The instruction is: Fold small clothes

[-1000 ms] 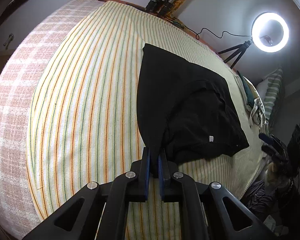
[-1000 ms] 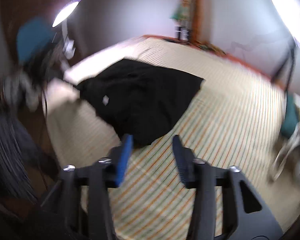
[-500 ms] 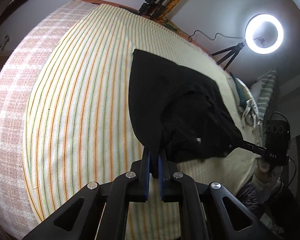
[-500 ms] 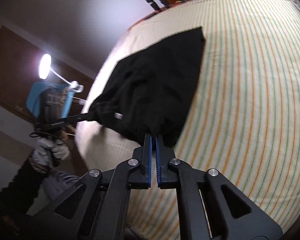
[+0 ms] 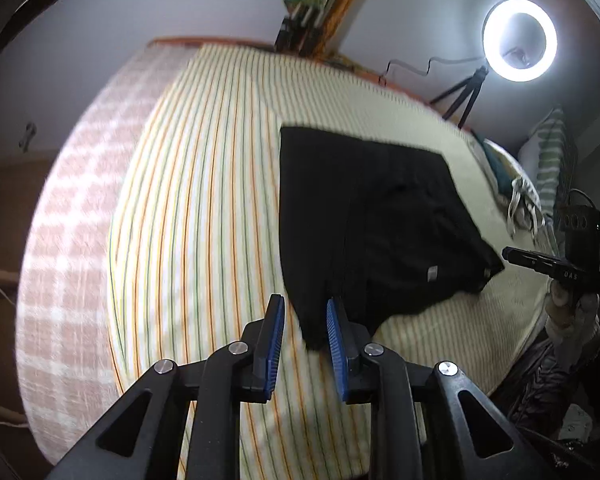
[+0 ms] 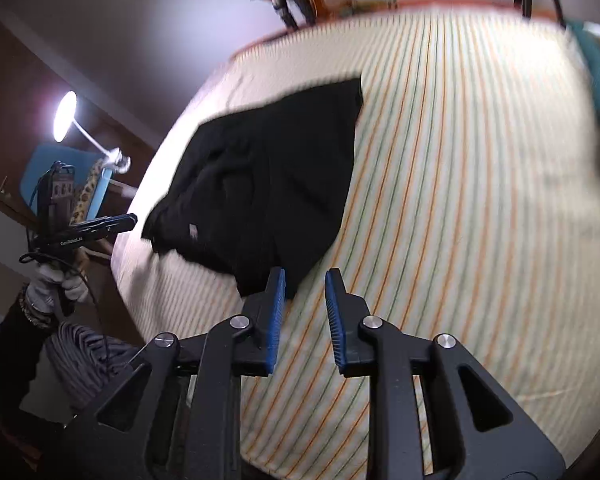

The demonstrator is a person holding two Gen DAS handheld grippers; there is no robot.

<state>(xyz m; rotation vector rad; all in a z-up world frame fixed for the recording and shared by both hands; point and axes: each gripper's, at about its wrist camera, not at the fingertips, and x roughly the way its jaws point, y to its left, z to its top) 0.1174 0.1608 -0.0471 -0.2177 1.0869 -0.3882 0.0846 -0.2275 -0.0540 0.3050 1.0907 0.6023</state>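
A black garment (image 5: 364,216) lies folded over on the striped bedsheet (image 5: 204,208), with a small white tag showing. My left gripper (image 5: 303,336) is open, its blue pads on either side of the garment's near corner, which lies loose between them. In the right wrist view the same garment (image 6: 276,176) lies on the sheet (image 6: 460,184). My right gripper (image 6: 304,304) is open and empty, just past the garment's near corner. Each gripper shows in the other's view, the right one (image 5: 540,264) and the left one (image 6: 96,228), held beyond the bed's edge.
A ring light on a tripod (image 5: 518,40) stands behind the bed. Pillows and cloth (image 5: 532,200) lie at the bed's right end. A pink checked blanket (image 5: 72,240) covers the left side. A lamp (image 6: 66,116) and blue chair (image 6: 60,168) stand beside the bed.
Both grippers were shut on the garment's corners half a second ago. Both have opened and let the corners go. The garment now lies flatter on the sheet.
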